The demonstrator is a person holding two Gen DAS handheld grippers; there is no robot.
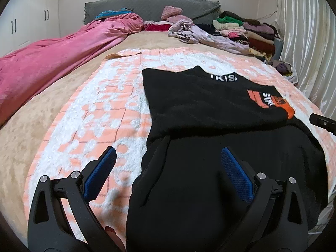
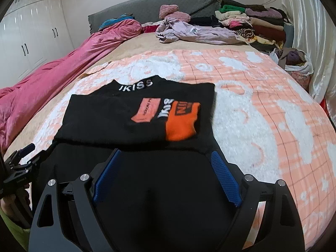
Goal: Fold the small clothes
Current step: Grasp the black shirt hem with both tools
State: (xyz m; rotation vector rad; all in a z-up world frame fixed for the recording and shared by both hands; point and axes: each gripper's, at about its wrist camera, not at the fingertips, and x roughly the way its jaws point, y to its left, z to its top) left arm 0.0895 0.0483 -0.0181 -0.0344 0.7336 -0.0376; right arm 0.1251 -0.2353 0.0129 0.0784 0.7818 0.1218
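A black top [image 1: 201, 105] [image 2: 117, 113] with white "IKISS" lettering and orange patches [image 2: 182, 121] lies on the orange-and-white checked blanket [image 1: 100, 109] [image 2: 262, 109]. Its printed part rests as a folded layer over the plain black near part. My left gripper [image 1: 168, 159] hovers open over the top's near left edge, one blue pad [image 1: 100, 172] above the blanket and the other above black cloth. My right gripper [image 2: 166, 163] is open over the near black part, nothing pinched between its pads. Each gripper shows in the other's view: the left gripper [image 2: 23, 159] and the right gripper's tip [image 1: 321, 121].
A pink quilt [image 1: 52, 63] [image 2: 52, 73] runs along the bed's left side. At the back right sit a crumpled lilac garment [image 2: 189, 31], a stack of folded clothes [image 1: 247, 31] [image 2: 256, 21] and a white bag of clothes [image 2: 294, 61]. White curtain [image 1: 304, 42] on the right, grey headboard [image 1: 147, 6] behind.
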